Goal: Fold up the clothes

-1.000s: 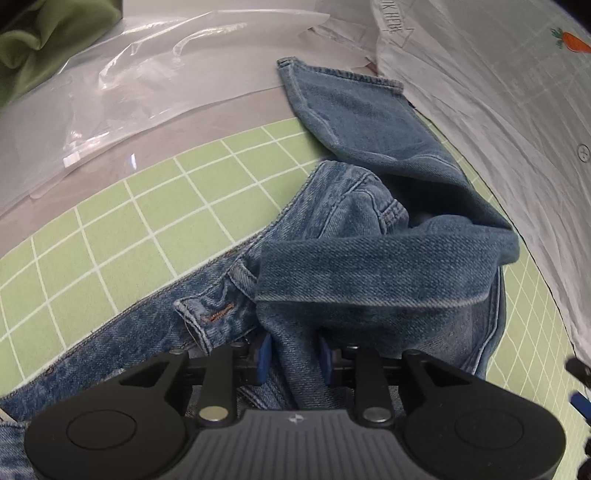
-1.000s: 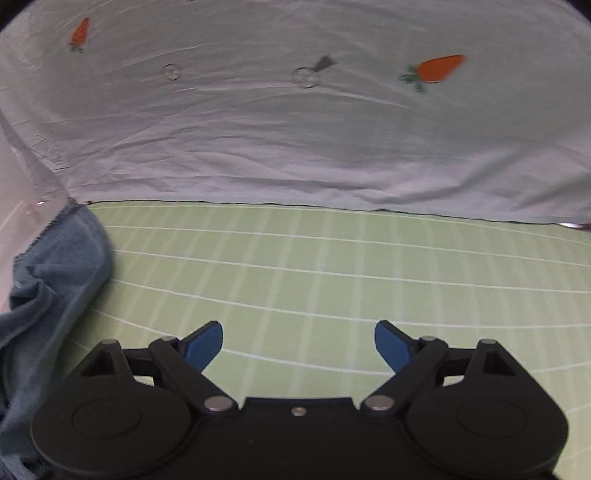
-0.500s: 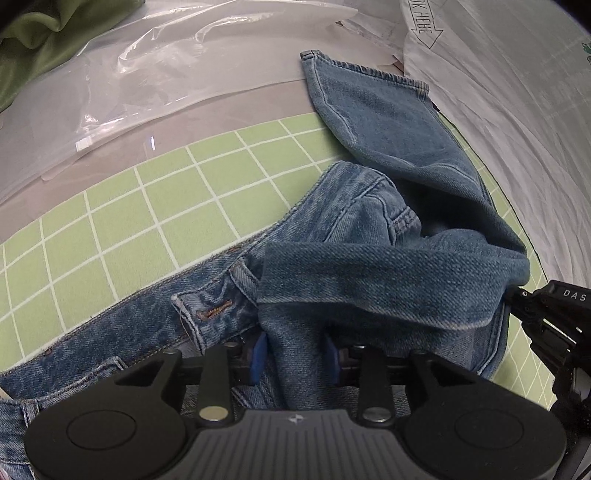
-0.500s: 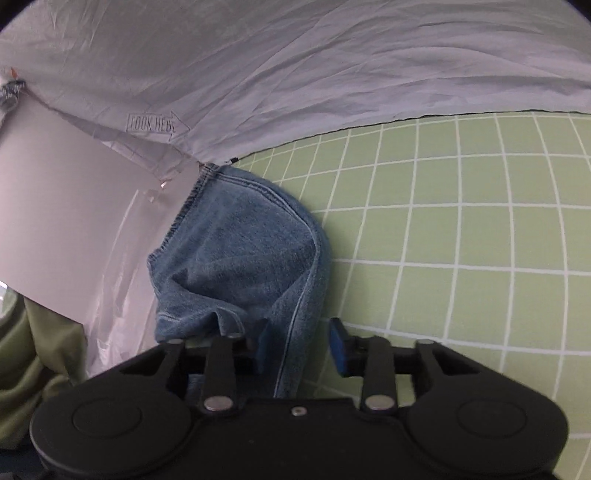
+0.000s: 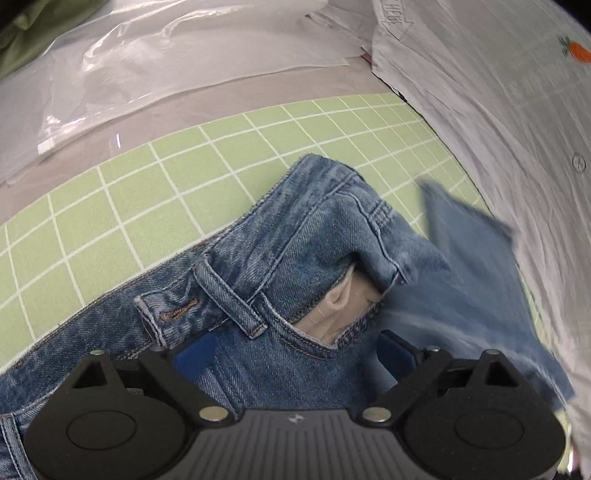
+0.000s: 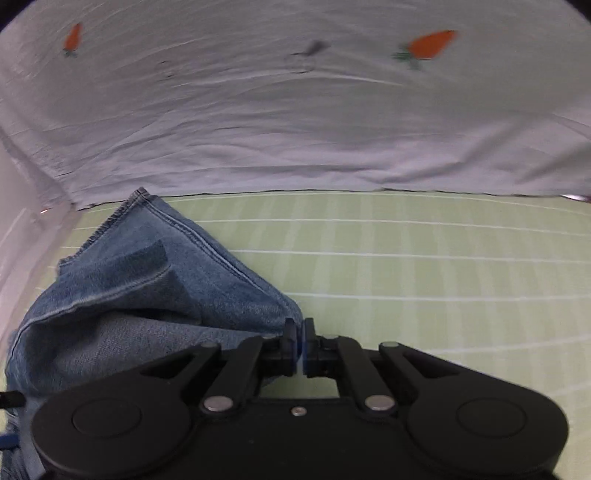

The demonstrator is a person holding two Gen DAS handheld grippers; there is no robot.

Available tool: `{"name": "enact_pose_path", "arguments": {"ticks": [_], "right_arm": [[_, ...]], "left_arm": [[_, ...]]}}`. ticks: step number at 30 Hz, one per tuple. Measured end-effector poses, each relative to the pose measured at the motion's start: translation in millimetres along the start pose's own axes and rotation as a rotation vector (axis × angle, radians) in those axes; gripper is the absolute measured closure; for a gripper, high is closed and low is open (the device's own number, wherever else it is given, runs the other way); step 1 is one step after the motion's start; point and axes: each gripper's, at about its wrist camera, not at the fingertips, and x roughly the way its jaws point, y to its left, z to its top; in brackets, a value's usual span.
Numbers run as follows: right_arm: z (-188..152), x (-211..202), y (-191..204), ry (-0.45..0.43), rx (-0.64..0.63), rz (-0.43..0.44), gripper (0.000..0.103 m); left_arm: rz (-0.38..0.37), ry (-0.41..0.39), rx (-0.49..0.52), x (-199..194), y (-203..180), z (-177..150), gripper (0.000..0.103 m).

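Observation:
Blue denim jeans [image 5: 295, 258] lie on the green grid mat [image 5: 147, 192], waistband, belt loop and a front pocket with its pale lining showing. My left gripper [image 5: 295, 354] is open over the hip, its blue pads resting on the denim. In the right wrist view a jeans leg [image 6: 147, 295] with its hem is lifted above the mat [image 6: 424, 277]. My right gripper [image 6: 298, 343] is shut on that leg's edge. The same leg shows blurred at the right of the left wrist view [image 5: 476, 280].
A white cloth with orange carrot prints [image 6: 295, 110] borders the mat at the far side and on the right in the left wrist view [image 5: 498, 110]. Clear plastic sheeting [image 5: 166, 66] lies beyond the mat. A green fabric [image 5: 29, 33] sits at the top left.
My left gripper has opened and let go of the folded denim. My right gripper closed on the leg and pulled it off the waist area, uncovering the pocket.

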Motion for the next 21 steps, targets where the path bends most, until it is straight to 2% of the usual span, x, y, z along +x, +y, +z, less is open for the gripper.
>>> {"name": "enact_pose_path", "arguments": {"ticks": [3, 4, 5, 7, 9, 12, 16, 18, 21], "right_arm": [[-33, -31, -64, 0.031, 0.038, -0.178, 0.101], [-46, -38, -82, 0.065, 0.060, -0.206, 0.100], [-59, -44, -97, 0.109, 0.085, -0.220, 0.100], [-83, -55, -120, 0.173, 0.143, -0.195, 0.096], [-92, -64, -127, 0.177, 0.144, -0.188, 0.083], [-79, -67, -128, 0.103, 0.166, -0.220, 0.063], [-31, -50, -128, -0.034, 0.222, -0.186, 0.048], [-6, -27, -127, -0.042, 0.198, -0.149, 0.044], [23, 15, -120, 0.005, 0.162, -0.072, 0.043]], "left_arm": [[0.020, -0.004, 0.041, 1, -5, -2, 0.007], [0.028, -0.001, 0.058, 2, -8, -3, 0.006], [0.040, 0.000, 0.073, 3, -10, -4, 0.006], [0.068, 0.004, 0.103, 5, -16, -4, 0.006], [0.089, 0.004, 0.121, 7, -20, -3, 0.006], [0.112, -0.009, 0.139, 7, -23, 1, 0.006], [0.142, -0.027, 0.164, 9, -28, 6, 0.005], [0.160, -0.030, 0.168, 12, -30, 8, 0.005], [0.187, -0.036, 0.175, 16, -33, 9, 0.002]]}}
